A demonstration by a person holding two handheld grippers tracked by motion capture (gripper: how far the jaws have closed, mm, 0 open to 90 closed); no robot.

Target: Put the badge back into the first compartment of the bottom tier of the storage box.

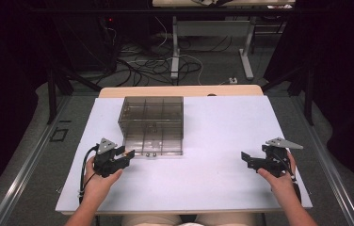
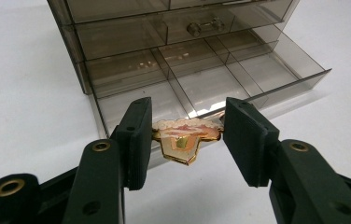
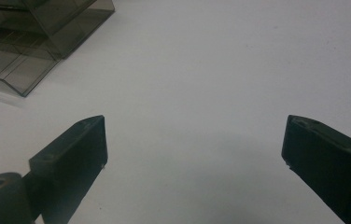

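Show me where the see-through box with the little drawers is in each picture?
High view: the drawer box stands left of the middle of the white table, just beyond the left gripper.
Left gripper view: it runs across the top, bottom drawer pulled out, behind the gold badge in the jaws.
Right gripper view: top left corner.
Shared landmark: the open bottom drawer.
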